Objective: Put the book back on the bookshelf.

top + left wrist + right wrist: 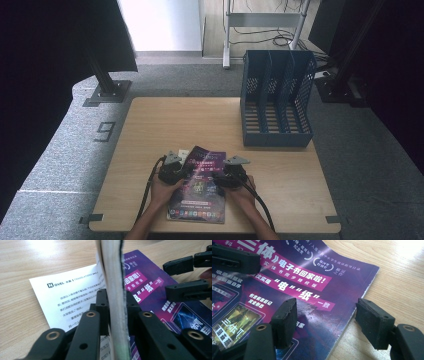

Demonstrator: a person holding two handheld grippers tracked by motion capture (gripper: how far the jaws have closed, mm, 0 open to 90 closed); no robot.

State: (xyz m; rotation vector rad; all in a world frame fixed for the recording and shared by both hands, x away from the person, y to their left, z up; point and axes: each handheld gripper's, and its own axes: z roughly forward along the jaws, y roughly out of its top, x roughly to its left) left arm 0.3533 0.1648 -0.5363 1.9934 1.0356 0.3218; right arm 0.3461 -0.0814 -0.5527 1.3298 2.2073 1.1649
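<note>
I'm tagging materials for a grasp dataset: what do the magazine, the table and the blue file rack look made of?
Magazine: paper, its purple cover glossy, judging by the sheen; white page edges show between the left gripper jaws. Table: pale wood or wood-look laminate, with visible grain. File rack: probably matte blue plastic, with perforated walls.

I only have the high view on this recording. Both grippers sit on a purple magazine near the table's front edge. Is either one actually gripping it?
Observer: Yes. The left gripper is shut on a lifted stack of the magazine's pages, seen edge-on between its jaws.
Operator: And the right one?
Observer: The right gripper is open, its jaws straddling the cover's edge, one over the cover and one over the wooden table.
Operator: What is under the lifted pages?
Observer: A white inside page with printed text, headed "NOVEL".
</note>
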